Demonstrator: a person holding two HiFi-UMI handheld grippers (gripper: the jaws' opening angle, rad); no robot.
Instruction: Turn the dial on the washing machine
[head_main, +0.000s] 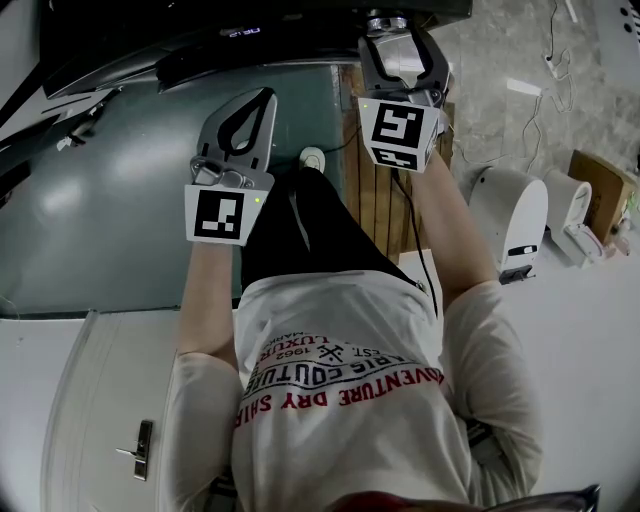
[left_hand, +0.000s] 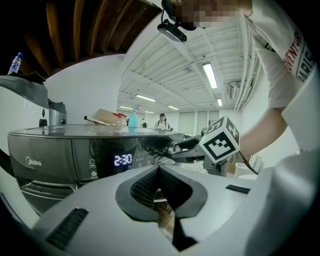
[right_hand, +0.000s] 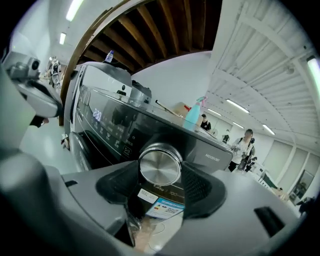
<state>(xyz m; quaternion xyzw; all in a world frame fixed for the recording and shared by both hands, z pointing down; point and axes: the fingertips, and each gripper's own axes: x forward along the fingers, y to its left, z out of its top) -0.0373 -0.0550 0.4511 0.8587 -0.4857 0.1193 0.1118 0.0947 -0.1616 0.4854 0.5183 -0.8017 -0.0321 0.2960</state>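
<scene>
Jaws on my right gripper (right_hand: 161, 175) are closed around the round chrome dial (right_hand: 160, 162) of the washing machine (right_hand: 100, 125), one ribbed pad pressed against each side of the knob and its shiny face turned towards my camera. The dial sits on the machine's dark control panel (right_hand: 115, 127), towards the panel's right end, with the lit display (left_hand: 122, 160) reading 2:30 further left along that same panel. Just under the dial, on the machine's front, is a small blue and white label (right_hand: 165, 206). My left gripper (left_hand: 159, 170) hangs in front of the washing machine, clear of it and on the display side, and its jaws are closed tip to tip with nothing caught between them. From the left gripper view I can see my right gripper's marker cube (left_hand: 220, 142) held up at the machine's front, beyond the display. On top of the washing machine stands a pale blue spray bottle (right_hand: 192, 116), set back from the front edge, with some other clutter beside it that I cannot make out.
</scene>
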